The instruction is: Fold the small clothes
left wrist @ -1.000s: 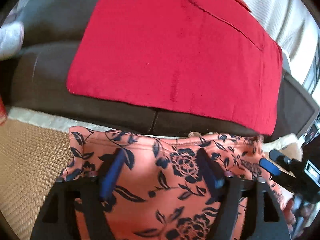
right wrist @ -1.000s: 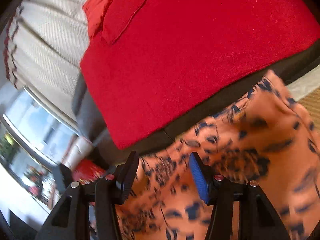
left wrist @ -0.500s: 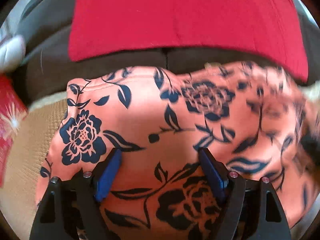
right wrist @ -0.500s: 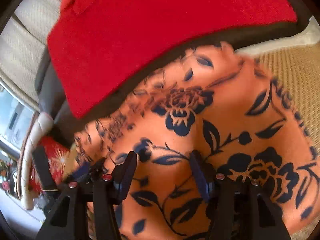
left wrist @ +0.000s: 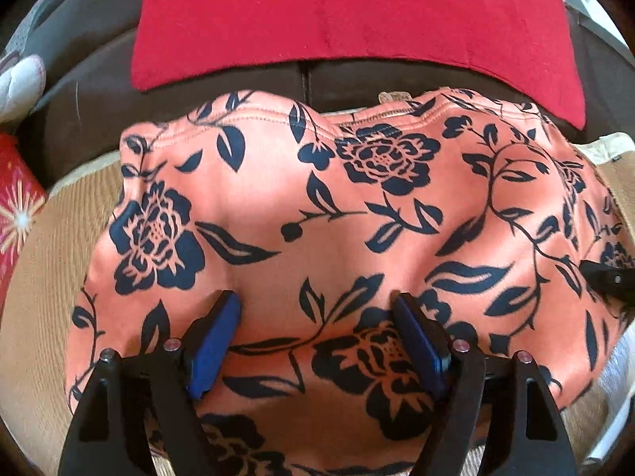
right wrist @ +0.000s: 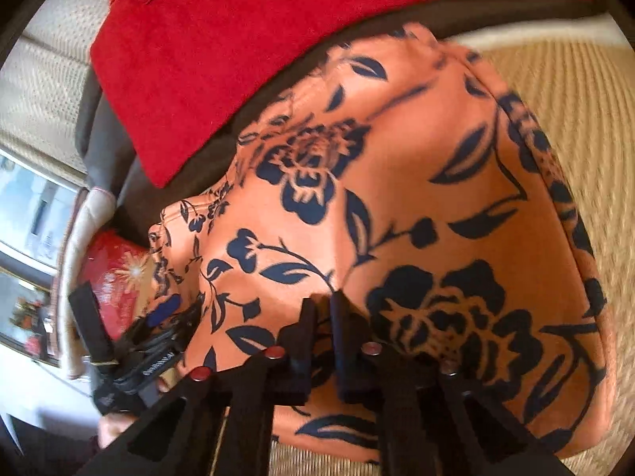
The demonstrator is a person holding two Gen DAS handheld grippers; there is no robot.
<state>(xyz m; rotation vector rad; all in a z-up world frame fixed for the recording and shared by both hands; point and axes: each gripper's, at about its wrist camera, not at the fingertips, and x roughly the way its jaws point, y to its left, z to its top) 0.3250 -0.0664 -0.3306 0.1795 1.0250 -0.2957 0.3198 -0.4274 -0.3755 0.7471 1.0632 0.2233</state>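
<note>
An orange garment with a dark blue flower print [left wrist: 337,206] lies spread on a woven straw mat [left wrist: 43,277]. It also fills the right wrist view [right wrist: 416,182]. My left gripper [left wrist: 317,317] is open, its blue pads [left wrist: 210,349] resting on the near part of the cloth. My right gripper [right wrist: 323,309] is closed on a pinch of the same garment near its near edge. The left gripper shows at the left of the right wrist view [right wrist: 158,337].
A dark sofa [left wrist: 238,79] with a red cloth [left wrist: 357,12] over its seat stands just behind the garment. A red patterned cushion [left wrist: 16,198] lies at the left. The straw mat [right wrist: 575,119] extends to the right.
Both grippers have come down onto the garment, which now lies spread on the mat. My right gripper has closed on the cloth. My left stays open.
</note>
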